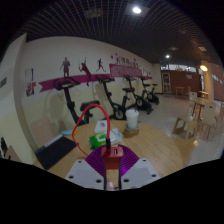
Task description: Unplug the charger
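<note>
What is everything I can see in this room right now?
Exercise bikes: several, dark, in a row along the far wall beyond the fingers.
Wall mural: one, pink figures and a pink band, on the white wall behind the bikes.
Cable: one, red, looping upward just ahead of the fingers.
Bin: one, white, on the wooden floor near the bikes.
Green item: one, small, just ahead of the fingers; too small to identify.
Tables and chairs: a few, pale wood, off to one side.
Ceiling lights: a few, bright.
Gripper: one, purple pads, something small and reddish between the fingers; grip unclear.
</note>
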The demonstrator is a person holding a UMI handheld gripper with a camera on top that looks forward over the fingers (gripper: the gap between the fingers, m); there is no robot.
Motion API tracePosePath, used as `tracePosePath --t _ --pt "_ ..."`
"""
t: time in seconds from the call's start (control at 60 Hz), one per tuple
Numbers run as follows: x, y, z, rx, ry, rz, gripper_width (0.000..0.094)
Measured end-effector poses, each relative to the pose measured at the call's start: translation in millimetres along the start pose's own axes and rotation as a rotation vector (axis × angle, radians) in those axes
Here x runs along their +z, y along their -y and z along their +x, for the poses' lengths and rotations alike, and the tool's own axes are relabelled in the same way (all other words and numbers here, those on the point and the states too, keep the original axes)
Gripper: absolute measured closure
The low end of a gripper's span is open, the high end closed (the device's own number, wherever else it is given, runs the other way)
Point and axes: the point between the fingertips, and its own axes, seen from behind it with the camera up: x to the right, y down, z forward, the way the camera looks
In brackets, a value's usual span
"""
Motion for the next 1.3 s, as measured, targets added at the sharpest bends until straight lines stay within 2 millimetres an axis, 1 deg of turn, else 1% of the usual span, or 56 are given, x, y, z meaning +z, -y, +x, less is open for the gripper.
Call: tracePosePath --t 0.033,0.05,0.067,0.117,0.133,0.183,0.2,0.217,0.233,0.25,0.283,0.317,0.367,0.383,0.4,0.417,0.433,0.45,0.5,0.533,0.55,0.567,0.617,0.683,0.7,0.733,0.817,0.833,0.917,0.933,0.95,1.0,1.05,1.083,1.133,1.233,1.3 --pt "-2 -7 16 -0.008 -0.008 -0.038 0.0784" --pt "1 -8 20 -0.016 -0.015 -0.058 0.0784" --pt "1 -14 27 -0.029 -0.018 -0.085 0.0782" --pt "4 -38 50 -0.072 -0.036 -0.171 0.0777" --pt "5 -52 62 -0.085 -0.036 -0.203 0.0775" --pt "7 -81 73 -0.117 -0.041 -0.293 0.0768" --pt "8 -93 81 -0.124 -0.038 -0.315 0.0762" --pt "9 -98 81 -0.139 -0.043 -0.335 0.0759" --pt "9 -110 92 -0.154 -0.041 -0.353 0.0751" --pt "14 -118 92 -0.17 -0.05 -0.368 0.0747" --pt "16 -133 99 -0.2 -0.057 -0.402 0.0732" --pt "16 -145 107 -0.22 -0.053 -0.427 0.0698" --pt "22 -158 106 -0.227 -0.039 -0.448 0.0648" --pt "19 -161 114 -0.23 -0.033 -0.463 0.0631" --pt "24 -171 109 -0.231 -0.038 -0.475 0.0596" --pt "25 -175 109 -0.229 -0.043 -0.49 0.0565" --pt "24 -178 110 -0.222 -0.053 -0.5 0.046" --pt "18 -174 116 -0.214 -0.058 -0.509 0.0355" --pt "15 -170 114 -0.193 -0.062 -0.503 0.004" --pt "11 -163 112 -0.182 -0.062 -0.488 0.0112" --pt "4 -157 115 -0.18 -0.061 -0.487 0.0103" --pt "2 -157 113 -0.177 -0.062 -0.479 0.0093" --pt "-14 -143 110 -0.177 -0.061 -0.457 0.0074" --pt "-48 -121 103 -0.17 -0.062 -0.431 0.007" --pt "-58 -110 100 -0.17 -0.062 -0.431 0.0072" --pt "-83 -101 97 -0.168 -0.057 -0.422 0.0072" --pt "-140 -75 81 -0.182 -0.051 -0.407 0.0075" --pt "-156 -68 81 -0.187 -0.055 -0.403 0.0082" --pt "-215 -43 71 -0.193 -0.07 -0.371 0.0086" --pt "-226 -39 68 -0.192 -0.066 -0.366 0.0073" --pt "-233 -39 64 -0.19 -0.061 -0.361 0.0078" --pt "-263 -32 58 -0.181 -0.051 -0.354 0.0079" --pt "-291 -30 53 -0.155 -0.057 -0.357 0.008" --pt "-305 -31 51 -0.141 -0.056 -0.353 0.0076" --pt "-327 -28 46 -0.136 -0.061 -0.35 0.0075" --pt "-360 -26 40 -0.142 -0.076 -0.333 0.0079" --pt "-373 -30 38 -0.136 -0.073 -0.332 0.0081"
